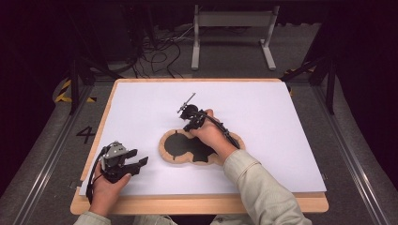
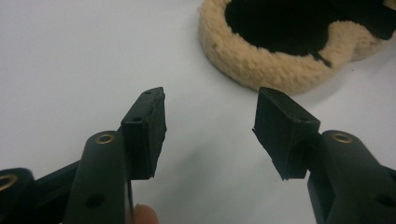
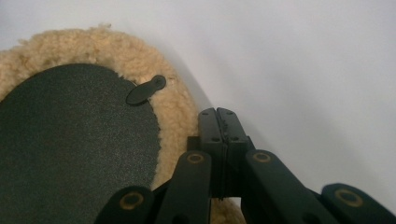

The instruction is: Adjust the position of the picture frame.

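The fleece pad point(image 1: 174, 151), tan-rimmed with a black centre, lies flat near the middle of the white surface point(image 1: 263, 126). Your right hand-held gripper point(image 3: 218, 122) sits at the pad's far rim with its jaws pressed together on nothing. Your left hand-held gripper point(image 2: 210, 128) rests near the front left edge, jaws spread wide, well apart from the pad.

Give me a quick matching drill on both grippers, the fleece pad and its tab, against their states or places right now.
Things:
1. left gripper
2. right gripper
3. fleece pad
4. tab

States or places:
A. jaws shut, at the pad's rim
B. flat on the white sheet, black side up
C. jaws open, short of the pad
D. lying across the fleece border

Pairs: 1-C, 2-A, 3-B, 4-D
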Motion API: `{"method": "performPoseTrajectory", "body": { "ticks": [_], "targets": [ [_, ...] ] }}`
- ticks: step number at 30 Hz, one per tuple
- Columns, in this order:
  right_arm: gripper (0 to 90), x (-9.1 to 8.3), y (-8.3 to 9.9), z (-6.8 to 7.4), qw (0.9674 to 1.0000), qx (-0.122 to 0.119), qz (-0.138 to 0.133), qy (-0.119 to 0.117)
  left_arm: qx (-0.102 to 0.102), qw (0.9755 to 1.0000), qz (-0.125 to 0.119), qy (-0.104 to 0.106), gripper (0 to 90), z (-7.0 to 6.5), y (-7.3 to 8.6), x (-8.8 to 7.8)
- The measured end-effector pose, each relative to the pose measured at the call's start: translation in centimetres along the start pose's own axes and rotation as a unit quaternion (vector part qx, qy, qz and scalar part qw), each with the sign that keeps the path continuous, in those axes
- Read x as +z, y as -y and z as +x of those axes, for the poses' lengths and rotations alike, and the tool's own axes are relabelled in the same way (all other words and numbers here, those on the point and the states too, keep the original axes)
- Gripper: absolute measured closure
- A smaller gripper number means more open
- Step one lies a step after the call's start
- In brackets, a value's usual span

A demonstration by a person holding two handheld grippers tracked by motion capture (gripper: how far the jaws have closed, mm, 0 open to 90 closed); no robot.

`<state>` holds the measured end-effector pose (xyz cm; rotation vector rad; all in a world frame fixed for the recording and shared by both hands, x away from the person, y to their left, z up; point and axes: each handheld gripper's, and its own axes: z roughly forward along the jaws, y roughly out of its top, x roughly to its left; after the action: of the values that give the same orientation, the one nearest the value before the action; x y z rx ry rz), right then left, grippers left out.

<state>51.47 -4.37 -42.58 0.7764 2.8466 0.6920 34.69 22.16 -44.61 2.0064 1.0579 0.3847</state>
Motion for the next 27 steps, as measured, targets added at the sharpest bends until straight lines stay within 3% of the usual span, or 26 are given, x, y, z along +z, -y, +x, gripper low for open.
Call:
{"method": "performPoseTrajectory", "body": {
  "ticks": [3, 6, 9, 12, 17, 27],
  "targets": [
    [90.0, -0.1, 0.0, 0.8, 0.9999, -0.012, 0.001, 0.003, 0.002, 1.0000, 0.000, 0.002, 44.1, 0.0, -0.1, 0.1],
    [90.0, -1.0, 0.3, 0.9, 0.9996, -0.006, -0.025, 0.011, 0.002, 1.0000, -0.003, 0.004, 44.0, 0.0, -0.3, 0.1],
    [90.0, -3.0, 0.8, 0.8, 0.9985, -0.002, -0.055, 0.007, 0.003, 1.0000, -0.006, 0.007, 44.0, 0.0, -0.8, 0.1],
    [90.0, -6.0, 1.7, 1.3, 0.9963, -0.015, -0.084, 0.009, 0.009, 0.9999, -0.008, 0.005, 43.8, -0.1, -1.4, 0.2],
    [88.0, -9.2, 3.5, 2.1, 0.9926, -0.027, -0.118, 0.009, 0.011, 0.9999, -0.012, 0.004, 43.5, -0.1, -2.2, 0.4],
    [85.7, -12.3, 7.3, 3.9, 0.9874, -0.034, -0.155, 0.001, 0.007, 0.9996, -0.028, 0.002, 43.9, -0.1, -2.9, 1.1]
  ]
}}
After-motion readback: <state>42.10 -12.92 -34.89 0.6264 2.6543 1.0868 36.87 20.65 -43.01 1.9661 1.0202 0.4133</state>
